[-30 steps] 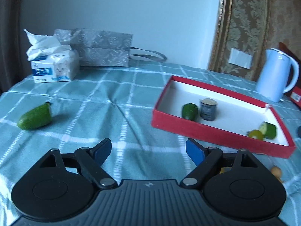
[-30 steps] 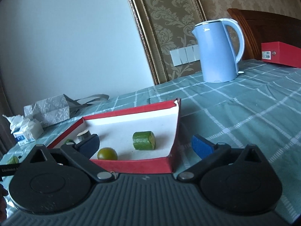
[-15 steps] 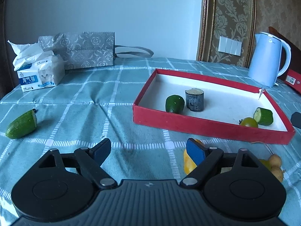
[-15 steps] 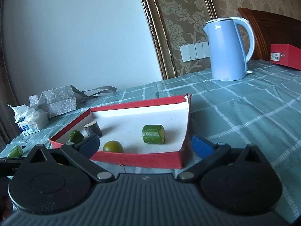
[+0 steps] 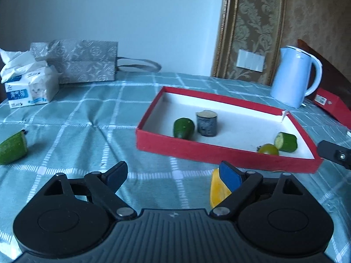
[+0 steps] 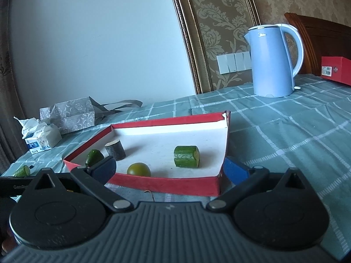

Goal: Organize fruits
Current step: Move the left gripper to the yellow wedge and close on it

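A red tray (image 5: 219, 151) with a white floor lies on the checked cloth. It holds a green fruit (image 5: 183, 128), a dark cut cylinder (image 5: 206, 123), a cucumber piece (image 5: 286, 142) and a lime (image 5: 268, 149). Another cucumber piece (image 5: 13, 148) lies on the cloth far left. My left gripper (image 5: 173, 171) hovers before the tray, its jaws opening and nothing pressed between them. A yellow fruit piece (image 5: 217, 190) lies just inside its right finger. My right gripper (image 6: 170, 165) stands open near the tray's (image 6: 166, 184) near corner, facing the lime (image 6: 138, 169) and cucumber piece (image 6: 187, 156).
A pale blue kettle (image 5: 294, 79) stands at the back right with a red box (image 5: 331, 105) beside it. A tissue pack (image 5: 28, 85) and a grey gift bag (image 5: 83, 61) sit at the back left. The other gripper's tip (image 5: 333, 153) shows at the right edge.
The left view swung right and tipped down, bringing the yellow piece into sight beside the right finger. Its jaws stand slightly wider. The right view tilted a little.
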Action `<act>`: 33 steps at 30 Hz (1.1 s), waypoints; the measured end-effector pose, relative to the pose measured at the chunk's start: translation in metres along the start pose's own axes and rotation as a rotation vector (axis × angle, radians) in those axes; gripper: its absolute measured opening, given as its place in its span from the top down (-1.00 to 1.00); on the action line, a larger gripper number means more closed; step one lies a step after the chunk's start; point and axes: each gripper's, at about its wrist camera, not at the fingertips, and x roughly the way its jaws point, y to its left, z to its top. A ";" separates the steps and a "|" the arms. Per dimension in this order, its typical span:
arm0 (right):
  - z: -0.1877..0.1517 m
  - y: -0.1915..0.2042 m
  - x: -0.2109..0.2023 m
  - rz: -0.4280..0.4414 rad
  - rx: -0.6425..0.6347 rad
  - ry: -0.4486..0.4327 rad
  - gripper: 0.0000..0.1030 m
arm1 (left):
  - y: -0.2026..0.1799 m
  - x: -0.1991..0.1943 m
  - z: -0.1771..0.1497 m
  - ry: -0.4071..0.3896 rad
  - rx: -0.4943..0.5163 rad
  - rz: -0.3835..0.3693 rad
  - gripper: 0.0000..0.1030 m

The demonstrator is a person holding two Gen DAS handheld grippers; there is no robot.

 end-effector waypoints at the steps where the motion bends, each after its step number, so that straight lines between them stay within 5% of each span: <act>1: 0.000 0.000 0.000 0.002 -0.002 0.004 -1.00 | -0.002 0.000 -0.001 -0.005 0.011 0.003 -0.77; 8: 0.000 0.002 -0.001 0.006 -0.009 0.003 -1.00 | 0.002 -0.009 0.001 -0.042 -0.007 0.004 -0.79; 16: 0.000 0.004 -0.001 0.013 -0.017 0.005 -1.00 | -0.010 0.015 -0.001 0.085 0.048 -0.065 -0.82; 23: 0.000 0.003 -0.002 0.013 -0.017 0.002 -1.00 | -0.010 0.026 -0.001 0.128 0.039 -0.025 -0.80; 28: -0.001 0.004 -0.002 0.008 -0.021 -0.002 -1.00 | -0.018 0.020 0.000 0.127 0.053 -0.078 -0.12; 33: 0.000 0.004 -0.001 0.000 -0.023 0.004 -1.00 | -0.031 0.021 -0.003 0.125 0.125 -0.084 0.13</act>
